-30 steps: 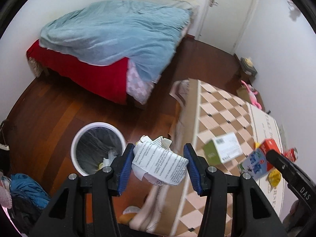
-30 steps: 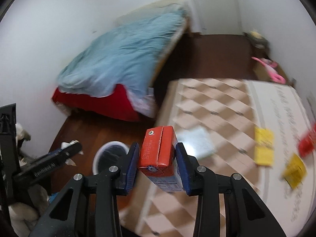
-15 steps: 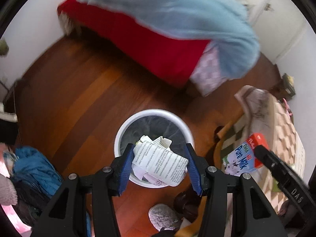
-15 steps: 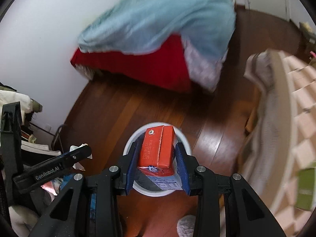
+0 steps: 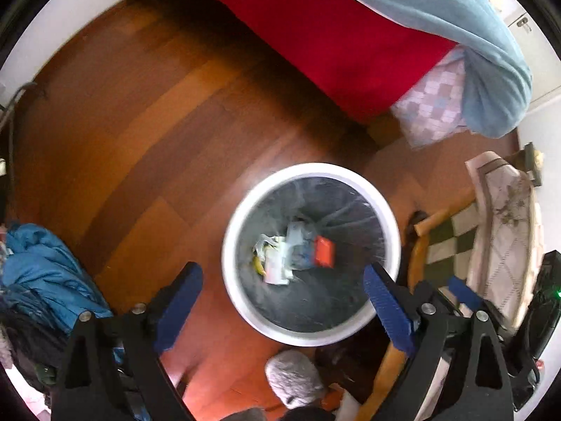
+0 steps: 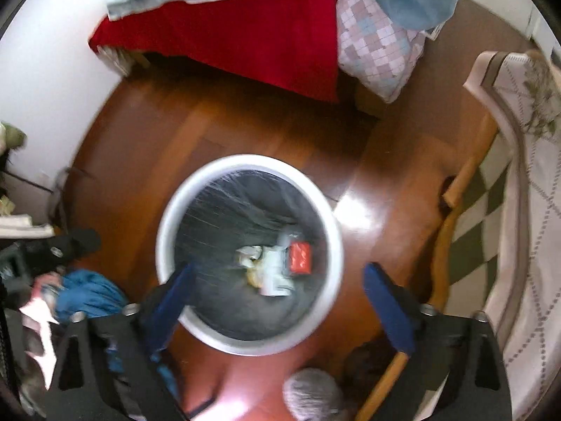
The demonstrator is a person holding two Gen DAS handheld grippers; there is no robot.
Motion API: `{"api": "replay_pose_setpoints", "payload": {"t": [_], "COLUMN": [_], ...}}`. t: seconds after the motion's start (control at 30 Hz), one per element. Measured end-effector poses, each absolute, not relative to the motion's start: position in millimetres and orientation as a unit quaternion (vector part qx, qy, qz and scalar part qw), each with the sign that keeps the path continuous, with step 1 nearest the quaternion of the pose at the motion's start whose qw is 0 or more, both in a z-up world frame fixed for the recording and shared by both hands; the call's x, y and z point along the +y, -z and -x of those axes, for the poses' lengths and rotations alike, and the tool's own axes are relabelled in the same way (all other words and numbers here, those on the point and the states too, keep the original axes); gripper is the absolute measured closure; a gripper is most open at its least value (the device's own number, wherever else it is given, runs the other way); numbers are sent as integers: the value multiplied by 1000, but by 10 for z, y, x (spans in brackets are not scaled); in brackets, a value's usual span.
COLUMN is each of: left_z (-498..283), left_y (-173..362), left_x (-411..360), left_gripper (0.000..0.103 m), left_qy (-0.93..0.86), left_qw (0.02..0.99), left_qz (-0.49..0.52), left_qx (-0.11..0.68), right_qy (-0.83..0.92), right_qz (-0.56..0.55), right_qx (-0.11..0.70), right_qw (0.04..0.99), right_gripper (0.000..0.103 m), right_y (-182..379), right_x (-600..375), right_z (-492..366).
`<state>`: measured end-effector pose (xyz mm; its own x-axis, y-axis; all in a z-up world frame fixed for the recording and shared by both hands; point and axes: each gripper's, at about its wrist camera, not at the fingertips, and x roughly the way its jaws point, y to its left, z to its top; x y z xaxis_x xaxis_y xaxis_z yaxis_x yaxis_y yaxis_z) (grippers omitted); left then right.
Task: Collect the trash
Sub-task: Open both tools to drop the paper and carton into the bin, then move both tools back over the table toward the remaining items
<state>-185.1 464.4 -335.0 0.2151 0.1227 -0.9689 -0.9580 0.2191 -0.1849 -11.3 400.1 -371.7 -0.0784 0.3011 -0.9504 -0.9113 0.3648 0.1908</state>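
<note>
Both grippers point straight down over the bin. Left gripper (image 5: 283, 282): fingers spread wide, nothing between. Right gripper (image 6: 278, 282): same, spread and empty. Below, white-rimmed trash bin (image 5: 392, 231) with dark liner; red carton (image 5: 323, 251) and crumpled paper (image 5: 277, 263) lie at its bottom. Beyond: wood floor (image 5: 140, 133), red-skirted bed (image 5: 333, 35).

Both views: strong fisheye, black vignette at corners, edges bent. Even indoor light, fairly bright. Motion blur smears the bin rim (image 6: 336, 245), worse in right wrist view. Glare patch on floor (image 6: 354, 210) beside it.
</note>
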Motion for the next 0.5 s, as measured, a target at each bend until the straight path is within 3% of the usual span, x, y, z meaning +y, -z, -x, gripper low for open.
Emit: {"api": "replay_pose_setpoints", "payload": {"t": [0.2, 0.5], "left_z": [1953, 2045], "left_y": [3209, 2709], "left_x": [4379, 3895], "left_gripper": [9, 9], "left_qy": [-493, -523], "left_qw": [624, 640], "left_qz": [378, 319], "left_qx": [475, 463], "right_qy": [-469, -479], "right_qz": [322, 309], "right_qx": [516, 488], "right_qw": [640, 661], "right_gripper": [1, 1], "right_y": [3622, 3007], "right_x": [3826, 3305], "right_z": [123, 295]}}
